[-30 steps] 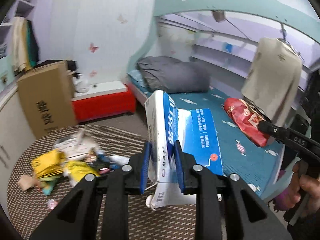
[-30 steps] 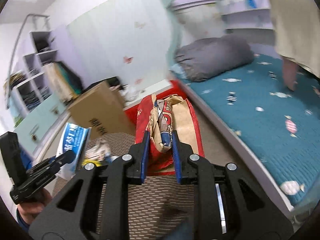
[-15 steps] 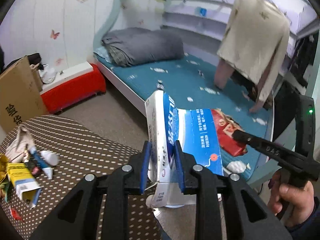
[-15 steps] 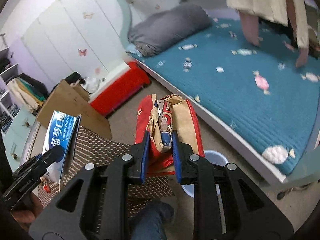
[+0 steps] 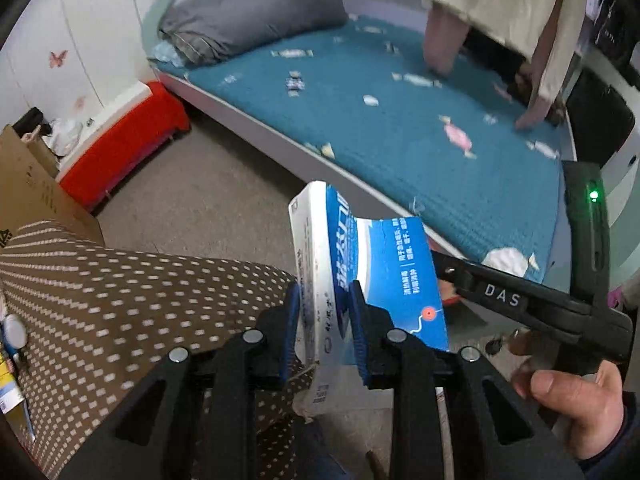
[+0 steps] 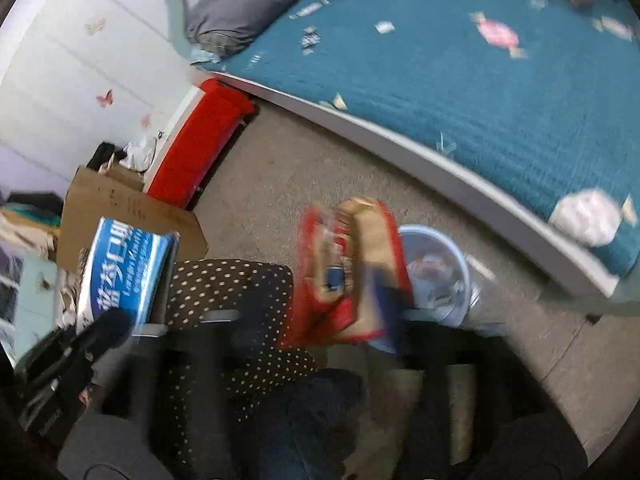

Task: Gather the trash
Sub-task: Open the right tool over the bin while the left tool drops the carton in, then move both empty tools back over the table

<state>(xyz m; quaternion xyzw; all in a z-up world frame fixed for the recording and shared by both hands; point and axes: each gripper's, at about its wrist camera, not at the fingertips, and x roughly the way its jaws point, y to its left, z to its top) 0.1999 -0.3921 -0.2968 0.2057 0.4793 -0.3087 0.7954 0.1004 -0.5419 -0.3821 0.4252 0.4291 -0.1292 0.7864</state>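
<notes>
Beside bed (image 5: 420, 128), crumpled blue-white carton (image 5: 360, 276)

A bed (image 5: 420, 128) with a teal candy-print cover and grey pillow (image 5: 252, 20) lines the far side; beige carpet (image 5: 208, 200) covers the floor, a red bench (image 5: 120, 148) stands against a white butterfly-stickered wall (image 5: 80, 32)
</notes>
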